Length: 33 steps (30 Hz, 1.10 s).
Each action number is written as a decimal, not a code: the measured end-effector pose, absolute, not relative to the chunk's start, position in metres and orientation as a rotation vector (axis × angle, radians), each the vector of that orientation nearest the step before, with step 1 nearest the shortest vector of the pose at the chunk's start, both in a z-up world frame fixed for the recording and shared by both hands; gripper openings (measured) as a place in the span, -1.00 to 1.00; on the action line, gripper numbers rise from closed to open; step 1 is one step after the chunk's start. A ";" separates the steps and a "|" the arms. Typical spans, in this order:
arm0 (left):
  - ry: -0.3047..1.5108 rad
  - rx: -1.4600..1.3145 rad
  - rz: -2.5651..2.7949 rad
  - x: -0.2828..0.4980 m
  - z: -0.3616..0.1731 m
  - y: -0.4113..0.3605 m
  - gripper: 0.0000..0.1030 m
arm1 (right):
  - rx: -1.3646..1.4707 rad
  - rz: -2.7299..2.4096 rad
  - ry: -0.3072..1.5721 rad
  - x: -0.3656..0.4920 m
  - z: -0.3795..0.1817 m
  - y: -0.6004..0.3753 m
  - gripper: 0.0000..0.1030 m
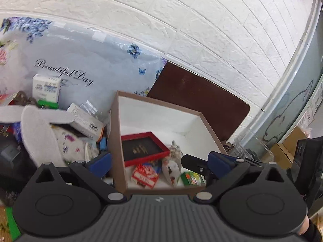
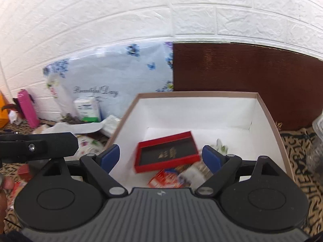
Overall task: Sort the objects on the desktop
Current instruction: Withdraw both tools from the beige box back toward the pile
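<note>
A brown cardboard box with a white inside [image 1: 153, 109] [image 2: 201, 109] stands on the table. In it lie a red-framed black case [image 1: 144, 148] [image 2: 168, 154], a red card pack [image 1: 145, 174] [image 2: 164, 178], a green packet [image 1: 191, 178] and a patterned pouch [image 1: 173, 161]. My left gripper [image 1: 159, 161] is open and empty, hovering over the box's near left wall. My right gripper [image 2: 160, 156] is open and empty above the box, over the red case. Left of the box lies a pile: a grey slipper [image 1: 38, 129], white boxes [image 1: 46, 87] [image 2: 87, 107] and a barcoded box [image 1: 86, 121].
A floral bag reading "Beautiful Day" [image 1: 80, 60] [image 2: 113, 76] leans on the white brick wall. A dark brown board [image 1: 199, 98] [image 2: 252, 76] stands behind the box. A pink bottle [image 2: 27, 109] is far left. A clear plastic container [image 1: 250, 147] [image 2: 318, 125] sits right of the box.
</note>
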<state>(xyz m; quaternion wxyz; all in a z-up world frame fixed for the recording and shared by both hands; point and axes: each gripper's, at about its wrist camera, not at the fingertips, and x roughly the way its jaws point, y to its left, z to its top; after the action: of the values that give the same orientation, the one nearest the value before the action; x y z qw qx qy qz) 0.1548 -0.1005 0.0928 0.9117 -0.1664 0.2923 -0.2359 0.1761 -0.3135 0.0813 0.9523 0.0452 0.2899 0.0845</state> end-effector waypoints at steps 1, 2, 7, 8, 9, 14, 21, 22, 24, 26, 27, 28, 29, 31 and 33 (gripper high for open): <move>0.594 -0.355 -0.500 0.143 0.090 -0.095 1.00 | 0.092 0.180 0.588 0.166 0.082 -0.311 0.70; 0.586 -0.363 -0.516 0.132 0.086 -0.089 1.00 | 0.095 0.185 0.587 0.155 0.082 -0.308 0.70; 0.580 -0.350 -0.520 0.080 0.056 -0.067 1.00 | 0.085 0.219 0.567 0.095 0.066 -0.288 0.72; 0.586 -0.341 -0.515 0.071 0.048 -0.062 1.00 | 0.078 0.223 0.563 0.084 0.059 -0.282 0.72; 0.595 -0.333 -0.508 0.065 0.040 -0.058 1.00 | 0.072 0.224 0.563 0.074 0.052 -0.276 0.72; 0.669 -0.287 -0.456 0.041 0.000 -0.030 1.00 | 0.101 0.224 0.576 0.034 0.007 -0.249 0.72; 0.682 -0.308 -0.292 0.031 -0.019 0.030 1.00 | 0.185 0.257 0.673 0.026 -0.038 -0.211 0.72; 0.675 -0.321 -0.270 0.032 -0.019 0.039 1.00 | 0.163 0.270 0.674 0.027 -0.039 -0.204 0.71; 0.659 -0.346 -0.227 0.033 -0.019 0.055 1.00 | 0.119 0.299 0.663 0.029 -0.038 -0.191 0.71; 0.657 -0.362 -0.192 0.036 -0.021 0.068 1.00 | 0.092 0.327 0.649 0.031 -0.035 -0.180 0.71; 0.653 -0.367 -0.176 0.038 -0.022 0.073 1.00 | 0.084 0.342 0.646 0.032 -0.034 -0.176 0.71; 0.650 -0.373 -0.159 0.039 -0.023 0.079 1.00 | 0.077 0.354 0.643 0.034 -0.033 -0.171 0.71; 0.647 -0.378 -0.145 0.040 -0.024 0.084 1.00 | 0.068 0.366 0.642 0.035 -0.033 -0.167 0.70; 0.643 -0.389 -0.126 0.044 -0.026 0.095 1.00 | 0.041 0.387 0.641 0.038 -0.034 -0.157 0.70; 0.645 -0.387 -0.104 0.050 -0.029 0.105 1.00 | 0.014 0.395 0.643 0.042 -0.037 -0.148 0.69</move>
<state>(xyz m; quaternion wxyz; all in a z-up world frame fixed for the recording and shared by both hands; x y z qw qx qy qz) 0.0501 0.1054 -0.0287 0.9288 -0.1890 0.3148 -0.0505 0.0416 -0.1483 -0.0366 0.9297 0.0070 0.3139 0.1927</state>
